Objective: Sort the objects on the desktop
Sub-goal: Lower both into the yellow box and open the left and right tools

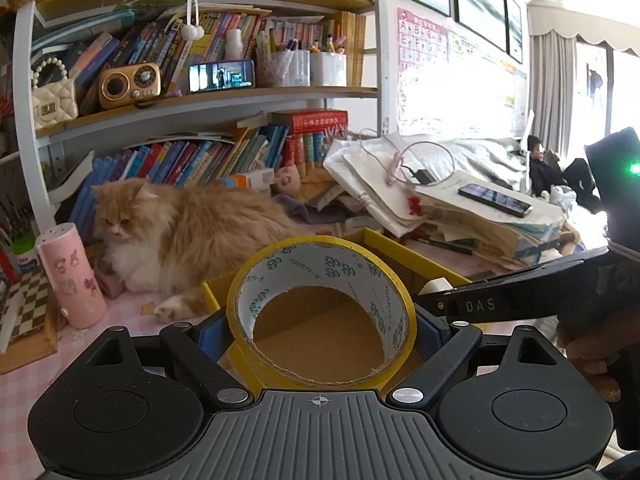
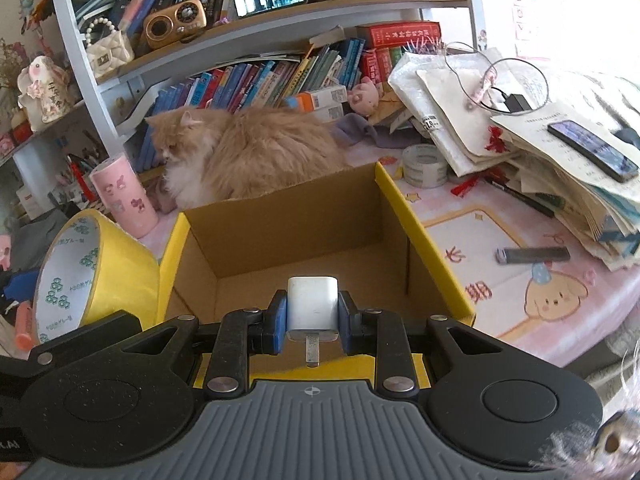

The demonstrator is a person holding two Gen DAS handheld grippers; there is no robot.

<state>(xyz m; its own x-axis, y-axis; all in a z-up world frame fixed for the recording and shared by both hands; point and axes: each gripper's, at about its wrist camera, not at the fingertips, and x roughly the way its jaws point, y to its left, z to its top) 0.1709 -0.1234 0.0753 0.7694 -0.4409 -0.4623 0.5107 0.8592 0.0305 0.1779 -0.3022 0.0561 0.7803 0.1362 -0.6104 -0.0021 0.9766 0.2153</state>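
My left gripper (image 1: 320, 330) is shut on a wide roll of yellow tape (image 1: 320, 312), its blue pads pressing both sides; the roll (image 2: 96, 276) also shows at the left of the right wrist view. My right gripper (image 2: 313, 316) is shut on a small white charger plug (image 2: 313, 304), metal prongs pointing back toward the camera. Both hang over the near edge of an open cardboard box with yellow rims (image 2: 416, 224), whose brown inside looks bare. In the left wrist view the right gripper's black arm crosses in from the right with the white plug (image 1: 436, 285) at its tip.
An orange and white cat (image 2: 248, 152) lies right behind the box. A pink cylinder (image 2: 124, 200) stands left of it. A clear tape roll (image 2: 424, 166), a dark stick (image 2: 532, 255), and a paper pile with a phone (image 2: 592, 150) lie to the right. Bookshelves stand behind.
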